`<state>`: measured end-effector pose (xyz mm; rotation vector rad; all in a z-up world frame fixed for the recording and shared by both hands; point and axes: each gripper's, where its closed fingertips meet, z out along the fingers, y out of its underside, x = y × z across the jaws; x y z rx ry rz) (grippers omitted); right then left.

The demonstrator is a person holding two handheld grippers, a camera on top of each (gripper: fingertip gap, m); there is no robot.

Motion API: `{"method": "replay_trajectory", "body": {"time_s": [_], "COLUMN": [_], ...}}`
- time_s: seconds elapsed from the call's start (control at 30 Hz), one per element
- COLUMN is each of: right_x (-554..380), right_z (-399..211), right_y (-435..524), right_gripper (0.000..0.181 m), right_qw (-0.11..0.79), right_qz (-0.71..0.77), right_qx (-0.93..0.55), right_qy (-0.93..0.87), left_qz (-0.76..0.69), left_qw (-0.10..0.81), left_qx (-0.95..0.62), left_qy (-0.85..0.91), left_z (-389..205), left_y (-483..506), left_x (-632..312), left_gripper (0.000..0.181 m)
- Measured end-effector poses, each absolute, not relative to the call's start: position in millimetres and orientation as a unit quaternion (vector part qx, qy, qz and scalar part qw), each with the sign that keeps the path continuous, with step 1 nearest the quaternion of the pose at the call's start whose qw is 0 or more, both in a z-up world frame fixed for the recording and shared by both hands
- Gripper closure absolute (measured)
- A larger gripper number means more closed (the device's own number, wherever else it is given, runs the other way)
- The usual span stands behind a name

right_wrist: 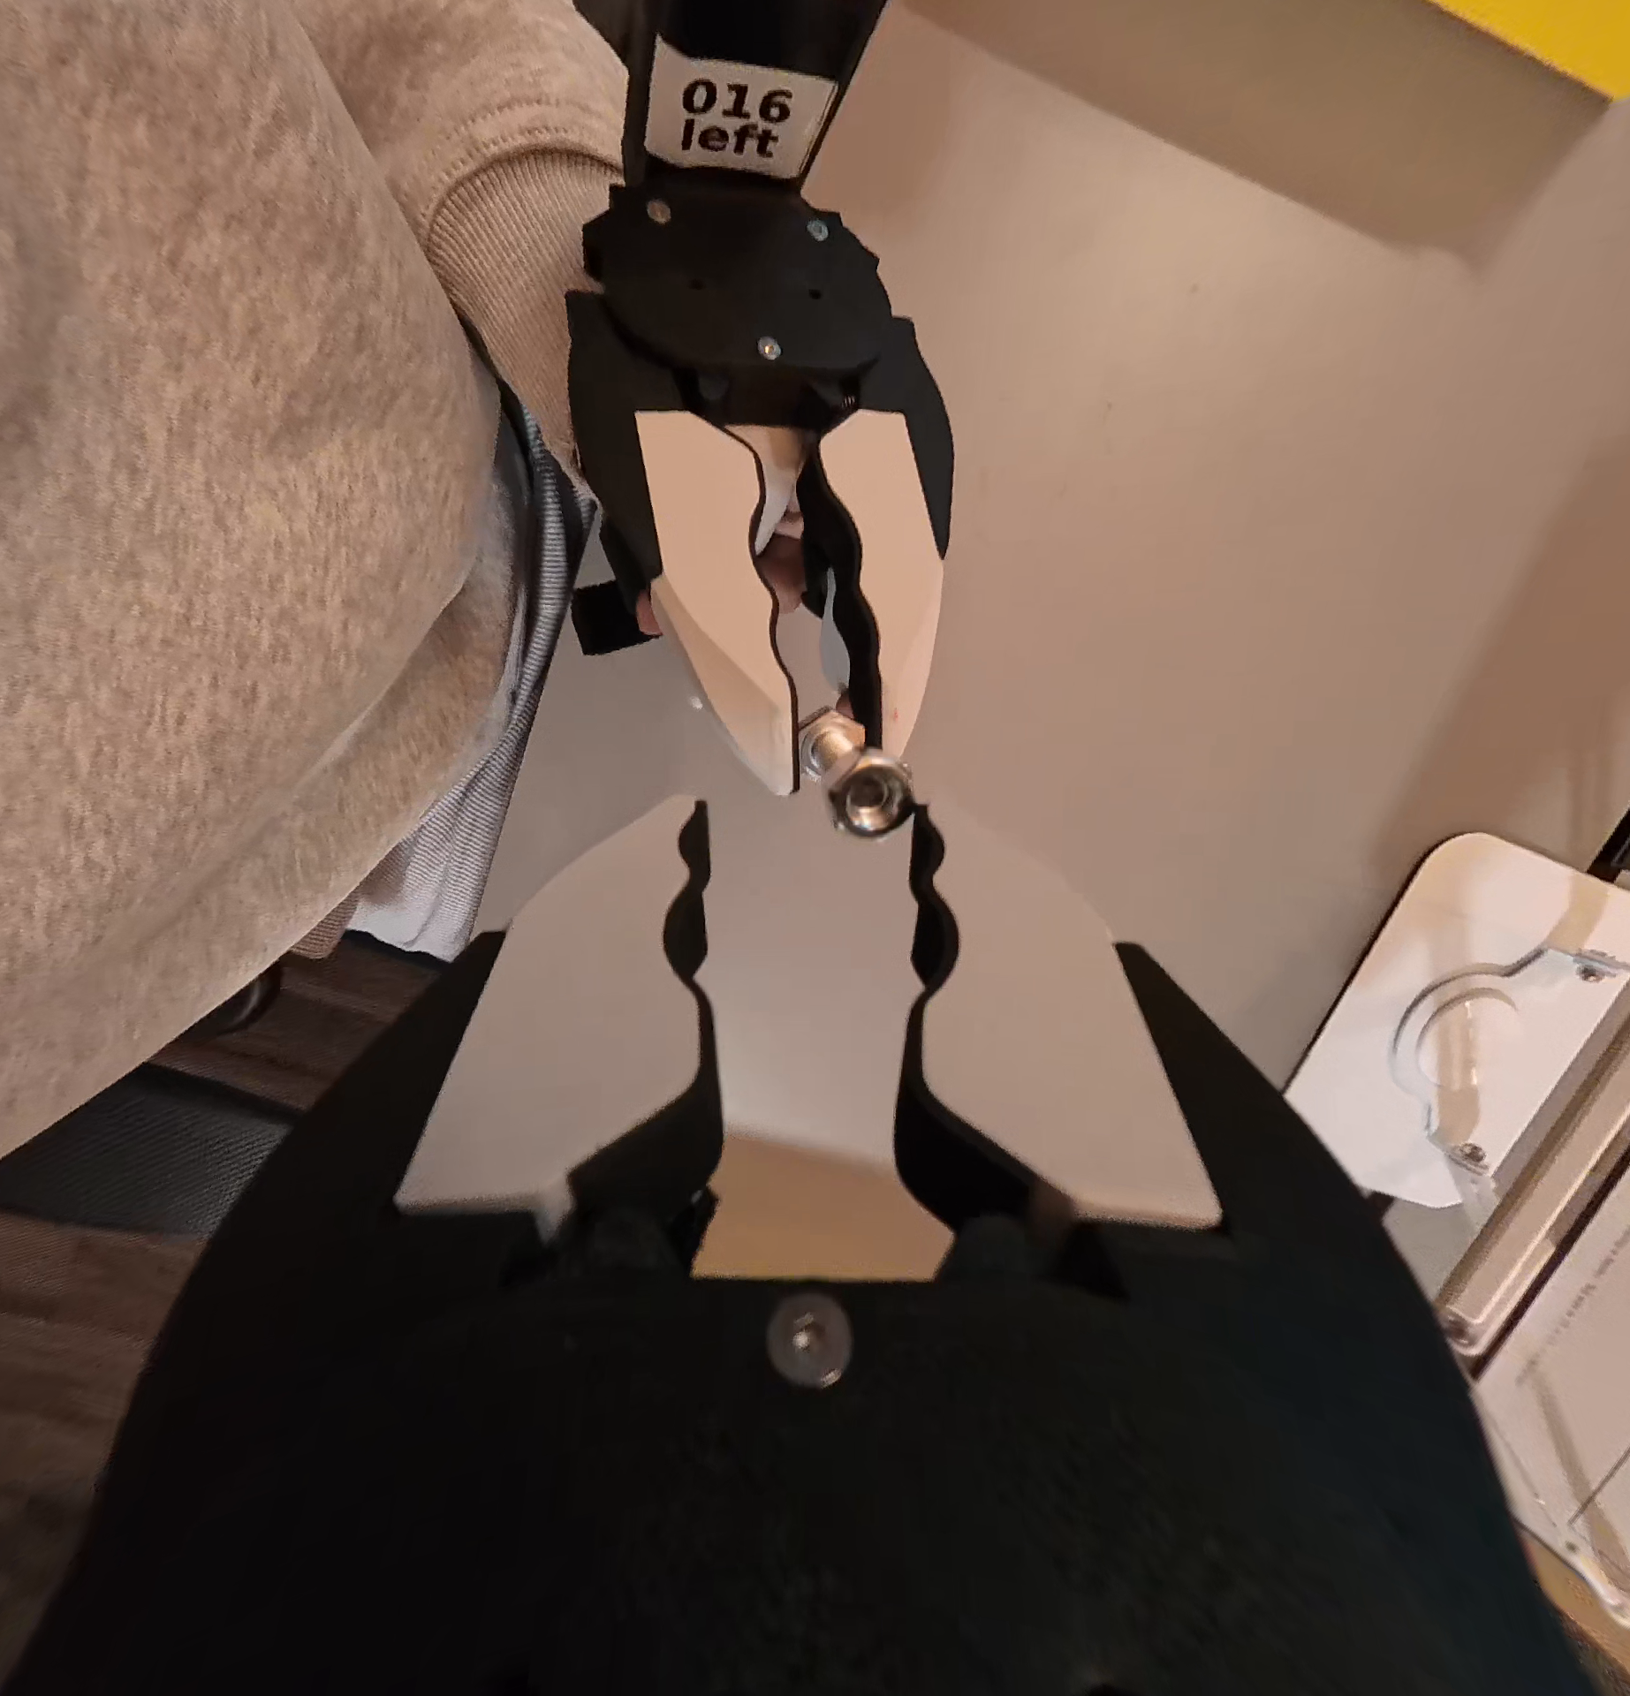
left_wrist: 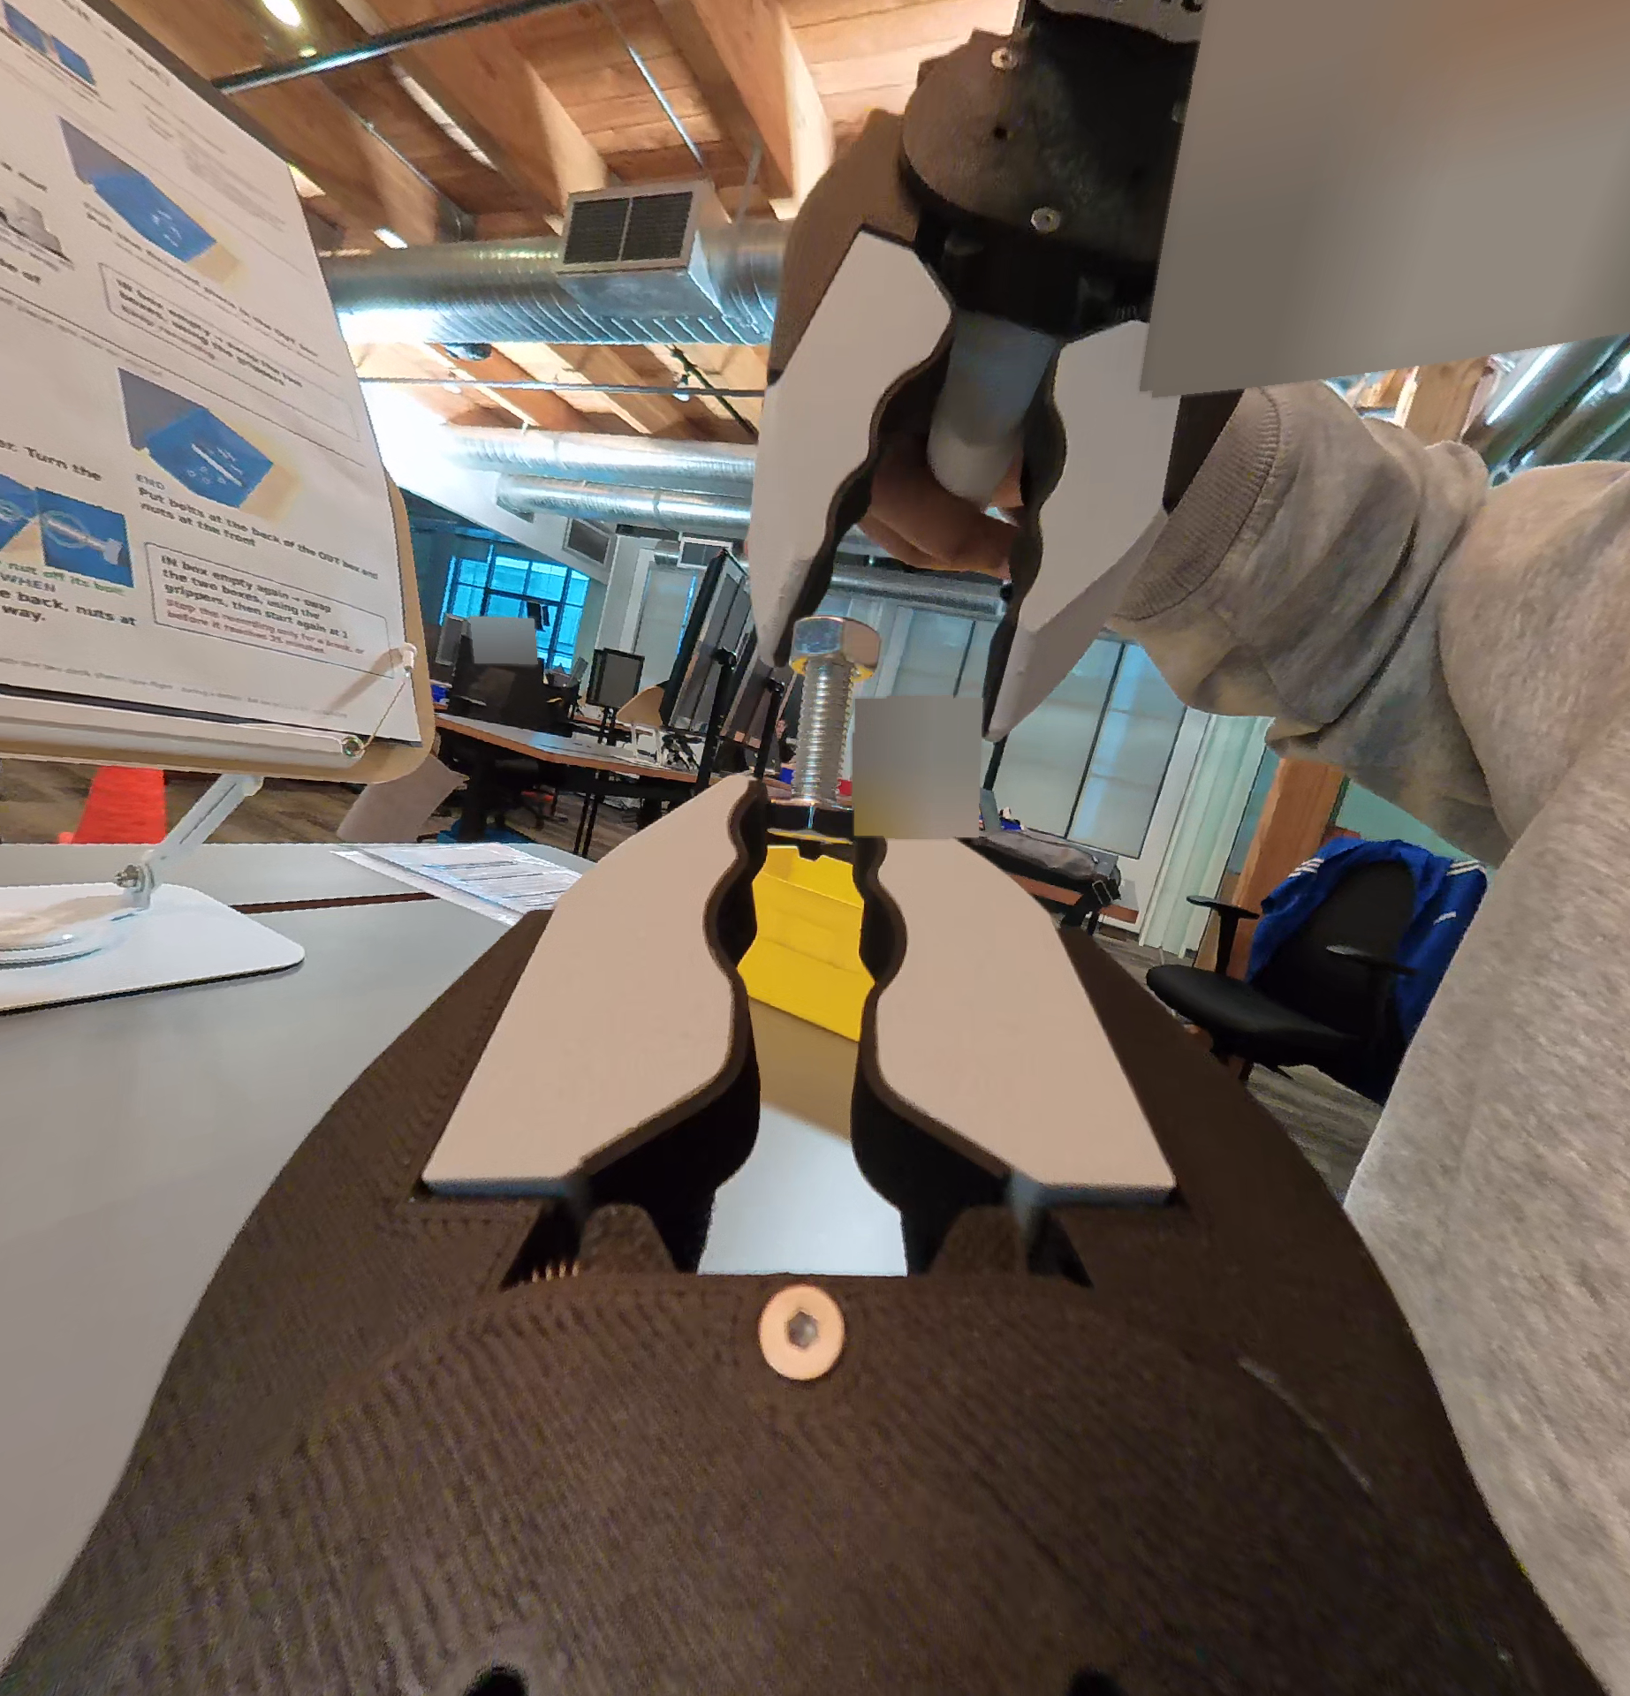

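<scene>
bolt: a silver threaded bolt (left_wrist: 822,725) is held upright in the air above the desk (left_wrist: 150,1147), inward of its near edge, with a yellow bin (left_wrist: 802,954) seen behind it
long axis: the shank runs straight up from the left gripper towards the right gripper, hex end uppermost
left gripper (left_wrist: 806,808): its jaws are closed to a narrow gap and the lower end of the bolt is pinched at the very tips
right gripper (left_wrist: 884,693): it is pointed down from above with jaws spread wide and nothing gripped; the hex end is straddled by the tips
offset: in the right wrist view the hex end is seen off centre, close against one finger and well apart from the other
nearer: the left gripper, already on the bolt
hidden: the gripped lower end is covered by the fingertips; whether the hex end is a head or a nut cannot be told; part of the space beside the shank is lost under a blur patch
</scene>
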<state>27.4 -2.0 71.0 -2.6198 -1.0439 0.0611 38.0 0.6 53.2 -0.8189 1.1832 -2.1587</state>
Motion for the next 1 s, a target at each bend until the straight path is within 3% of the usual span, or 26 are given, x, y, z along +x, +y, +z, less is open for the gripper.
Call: {"method": "replay_trajectory", "body": {"time_s": [0.03,0.33,0.8,1.0], "right_x": [28.2,9.7,25.7,26.0], "right_z": [71.1,71.1,68.6,68.0], "right_y": [-3.7,-9.2,-3.2,-11.7], "right_gripper": [0.139,0.146,0.137,0.142], "right_qw": [0.157,0.153,0.150,0.137], "right_qz": [0.024,0.044,0.018,0.028], "right_qx": [-0.918,-0.910,-0.918,-0.922], "right_qy": [-0.362,-0.383,-0.368,-0.362], "left_qz": [-0.801,-0.801,-0.801,-0.805], "left_qw": [0.272,0.269,0.271,0.267], "left_qx": [-0.305,-0.313,-0.304,-0.310], "left_qy": [0.438,0.433,0.438,0.429], "left_z": [53.1,51.8,53.8,53.9], "left_y": [1.5,4.4,-0.5,2.3], "left_x": [38.5,40.5,37.2,38.4], "left_gripper": [0.162,0.161,0.162,0.162]}}
